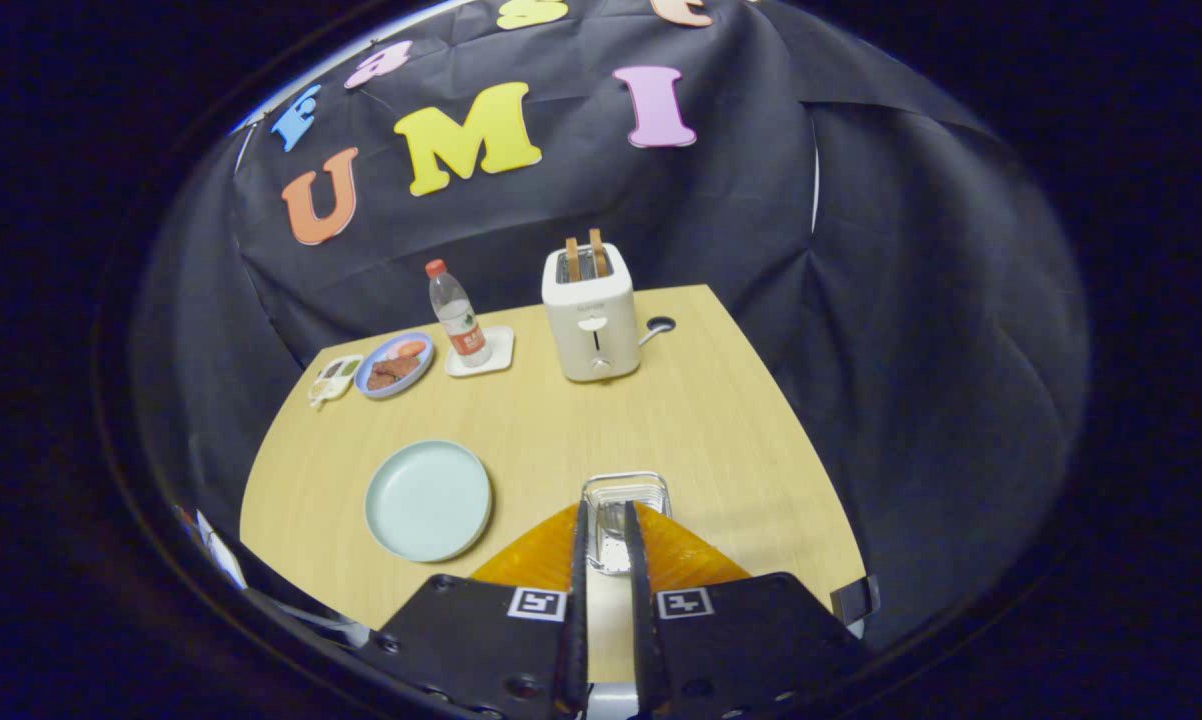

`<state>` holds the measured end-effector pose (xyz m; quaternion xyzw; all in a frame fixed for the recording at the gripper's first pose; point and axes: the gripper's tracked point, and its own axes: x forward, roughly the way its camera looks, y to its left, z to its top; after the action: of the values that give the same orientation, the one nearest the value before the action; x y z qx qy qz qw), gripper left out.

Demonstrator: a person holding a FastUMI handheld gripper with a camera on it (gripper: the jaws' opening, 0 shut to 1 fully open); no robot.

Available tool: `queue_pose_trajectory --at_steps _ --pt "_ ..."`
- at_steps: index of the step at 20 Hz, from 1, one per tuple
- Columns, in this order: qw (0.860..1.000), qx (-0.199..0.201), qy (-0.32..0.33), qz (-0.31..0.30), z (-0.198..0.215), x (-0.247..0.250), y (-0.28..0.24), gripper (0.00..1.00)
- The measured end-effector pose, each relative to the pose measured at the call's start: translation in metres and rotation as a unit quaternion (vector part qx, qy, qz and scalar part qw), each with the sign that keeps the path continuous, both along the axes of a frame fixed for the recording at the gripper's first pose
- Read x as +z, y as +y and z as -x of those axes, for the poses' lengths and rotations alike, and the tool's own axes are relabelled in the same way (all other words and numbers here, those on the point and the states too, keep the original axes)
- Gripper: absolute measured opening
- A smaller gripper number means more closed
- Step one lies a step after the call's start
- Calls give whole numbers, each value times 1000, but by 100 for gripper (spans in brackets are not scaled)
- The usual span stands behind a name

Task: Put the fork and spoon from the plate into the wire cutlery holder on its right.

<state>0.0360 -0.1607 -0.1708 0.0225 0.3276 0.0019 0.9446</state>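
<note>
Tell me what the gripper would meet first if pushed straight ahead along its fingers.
Probably the wire cutlery holder, which sits just beyond the gripper, whose fingers are nearly closed with a narrow gap. Depth is unclear; past it, the toaster stands on that line.

The gripper (607,530) fingers stand close together, directly above the wire cutlery holder (626,500). Bare table (721,420) lies at 12 to 2 o'clock. Obstacles: plate (427,500) at 10 o'clock, toaster (591,312) beyond at 12.

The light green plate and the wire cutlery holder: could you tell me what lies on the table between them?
Only bare wooden table separates the light green plate from the wire cutlery holder in the gripper view.
</note>
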Motion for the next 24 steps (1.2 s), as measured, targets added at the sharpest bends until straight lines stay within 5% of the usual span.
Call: queue_pose_trajectory --at_steps 5,7,13,24 --pt "990 13 -137 -35 -3 95 47 43" --pt "984 14 -178 -21 0 124 60 63" --pt "959 41 -281 17 22 211 104 90" --pt "931 38 -358 68 61 270 129 95"
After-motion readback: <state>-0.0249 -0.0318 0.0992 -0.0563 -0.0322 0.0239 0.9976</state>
